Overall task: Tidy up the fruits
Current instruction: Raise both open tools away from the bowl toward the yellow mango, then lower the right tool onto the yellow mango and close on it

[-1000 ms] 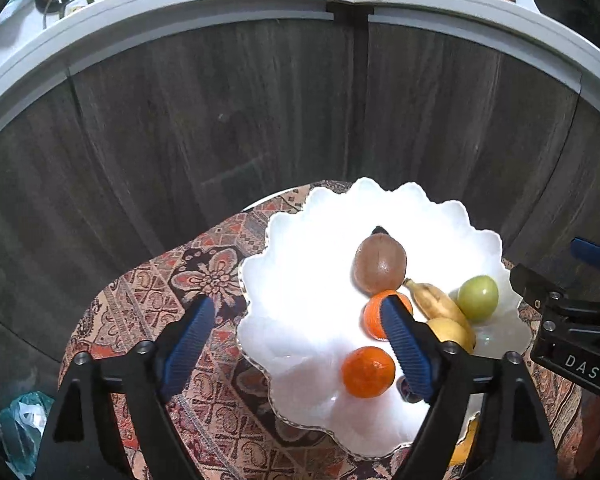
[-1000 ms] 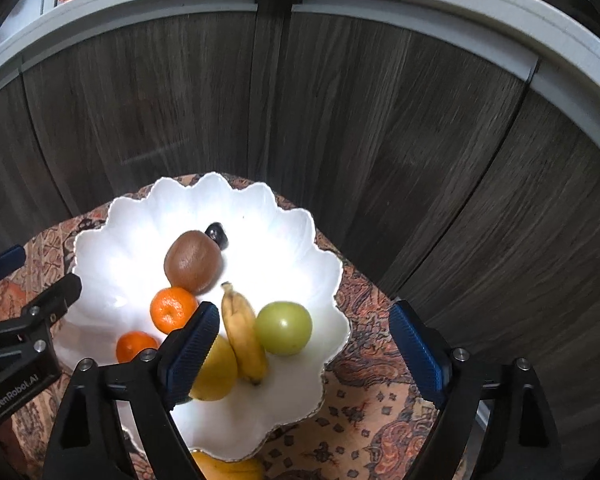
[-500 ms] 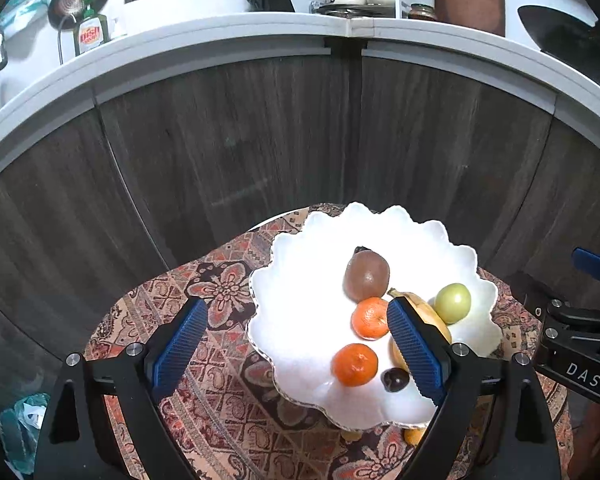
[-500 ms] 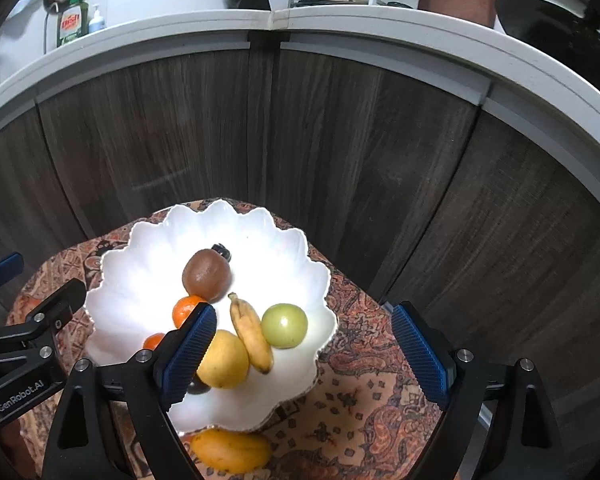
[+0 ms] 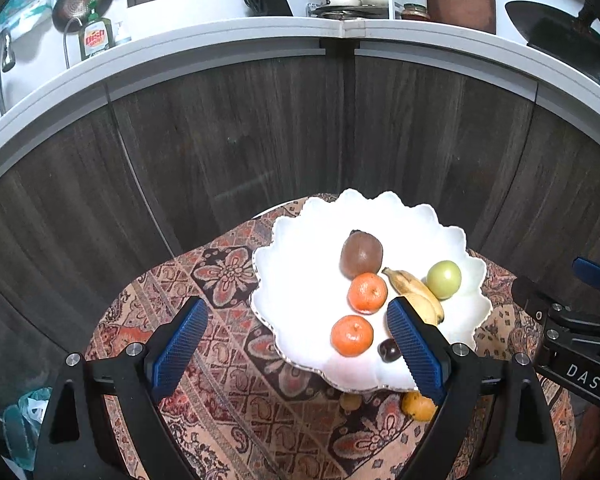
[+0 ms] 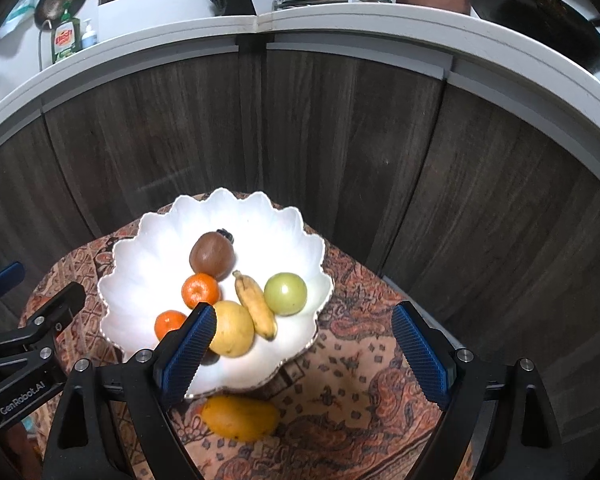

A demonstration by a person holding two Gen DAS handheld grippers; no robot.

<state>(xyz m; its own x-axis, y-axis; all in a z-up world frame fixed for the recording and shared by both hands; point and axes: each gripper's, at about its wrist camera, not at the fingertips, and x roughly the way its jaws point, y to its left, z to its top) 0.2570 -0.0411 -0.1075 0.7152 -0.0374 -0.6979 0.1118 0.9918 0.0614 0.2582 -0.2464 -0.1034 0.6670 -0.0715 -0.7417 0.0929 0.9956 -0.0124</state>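
Observation:
A white scalloped bowl (image 5: 300, 276) (image 6: 148, 256) stands on a small table with a patterned cloth (image 5: 220, 276). It holds a brown round fruit (image 6: 211, 252), two oranges (image 6: 200, 290) (image 6: 169, 323), a small banana (image 6: 256, 306), a green apple (image 6: 285, 294), a yellow fruit (image 6: 232, 328) and a dark plum (image 5: 388, 350). A yellow-orange mango (image 6: 240, 416) lies on the cloth in front of the bowl. My left gripper (image 5: 296, 348) is open and empty above the bowl's near left rim. My right gripper (image 6: 304, 354) is open and empty above the bowl's near right rim.
Dark wooden cabinet doors (image 6: 340, 140) rise right behind the table under a white counter (image 6: 340, 24) with dish soap (image 6: 65, 38), pots and a black pan (image 6: 532, 12). A small brown fruit (image 5: 350, 402) lies on the cloth by the mango.
Both grippers have drawn back and up from the bowl. The bowl looks smaller, the mango on the cloth has come into view, and the counter top shows.

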